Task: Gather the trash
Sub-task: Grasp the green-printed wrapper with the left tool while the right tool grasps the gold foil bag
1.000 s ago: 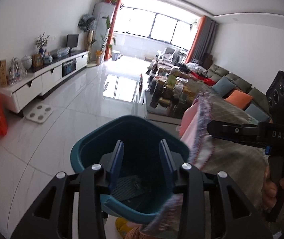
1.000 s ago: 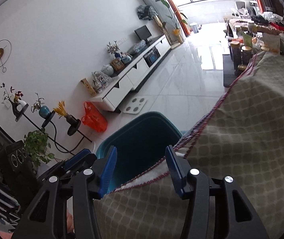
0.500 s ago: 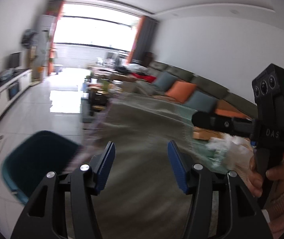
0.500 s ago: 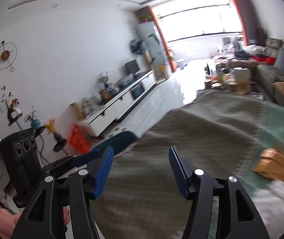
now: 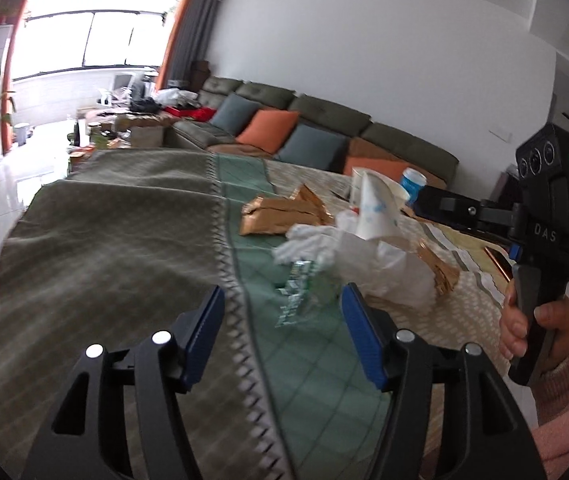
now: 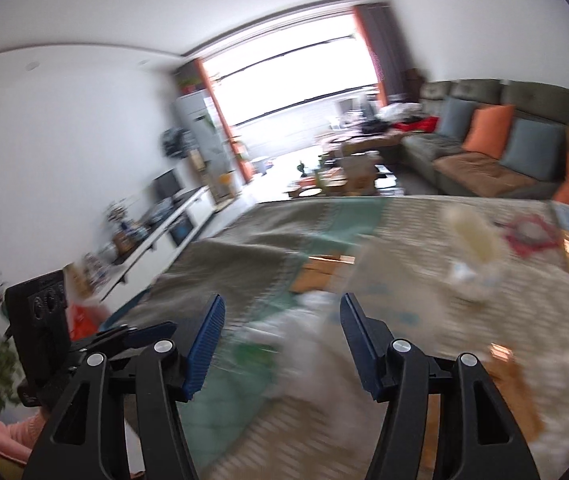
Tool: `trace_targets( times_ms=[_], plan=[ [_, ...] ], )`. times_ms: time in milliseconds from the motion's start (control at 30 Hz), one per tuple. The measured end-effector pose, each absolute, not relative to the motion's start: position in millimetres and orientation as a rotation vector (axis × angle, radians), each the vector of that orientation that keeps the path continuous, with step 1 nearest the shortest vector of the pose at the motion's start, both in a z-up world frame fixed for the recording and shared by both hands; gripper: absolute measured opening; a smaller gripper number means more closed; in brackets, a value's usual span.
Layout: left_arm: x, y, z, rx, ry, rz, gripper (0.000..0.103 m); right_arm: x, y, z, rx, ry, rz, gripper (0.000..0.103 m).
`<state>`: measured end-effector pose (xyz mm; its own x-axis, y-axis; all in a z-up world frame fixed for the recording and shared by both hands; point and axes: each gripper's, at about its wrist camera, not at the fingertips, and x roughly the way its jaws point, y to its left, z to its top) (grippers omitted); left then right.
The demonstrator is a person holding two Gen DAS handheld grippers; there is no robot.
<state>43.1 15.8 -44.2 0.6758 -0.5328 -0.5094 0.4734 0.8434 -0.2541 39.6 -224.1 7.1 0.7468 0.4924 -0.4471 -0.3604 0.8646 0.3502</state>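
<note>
With both sets of jaws just opened and empty, left gripper (image 5: pixel 282 326) should settle over the green wrapper (image 5: pixel 298 286) beside the white tissue (image 5: pixel 368 258), right gripper (image 6: pixel 280 334) alongside

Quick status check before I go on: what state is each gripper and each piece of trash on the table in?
Left gripper: open, nothing between the pads.
Right gripper: open, nothing gripped.
Paper cup: tipped over on the pile.
Gold wrapper: crumpled, lying flat.
White tissue: crumpled.
Green wrapper: lying on the tablecloth, untouched.
Blue-label tub: upright.
</note>
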Motion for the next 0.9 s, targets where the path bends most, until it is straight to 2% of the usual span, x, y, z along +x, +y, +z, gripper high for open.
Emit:
trace_targets(
  times_ms=[167, 467, 600, 833, 867, 900],
  plan=[
    [56, -2, -52, -0.083, 0.656, -0.587, 0.068, 32, -274, -4, 0.290, 0.575, 0.319, 0.062],
    [77, -15, -69, -0.072, 0.773, -0.595, 0.066, 28, -337, -44, 0.384, 0.687, 0.169, 0.071],
    [80, -15, -73, -0.083, 0.795, -0.610, 0.049, 34, -341, -60, 0.422, 0.736, 0.188, 0.071],
    [79, -17, -74, -0.073, 0.804, -0.614, 0.028, 37, -341, -67, 0.435, 0.755, 0.199, 0.071],
    [78, -18, -74, -0.071, 0.802, -0.613, 0.027, 36, -340, -67, 0.431, 0.756, 0.202, 0.071],
    [78, -17, -73, -0.070, 0.800, -0.612, 0.026, 36, -340, -67, 0.424, 0.757, 0.201, 0.065]
  ],
)
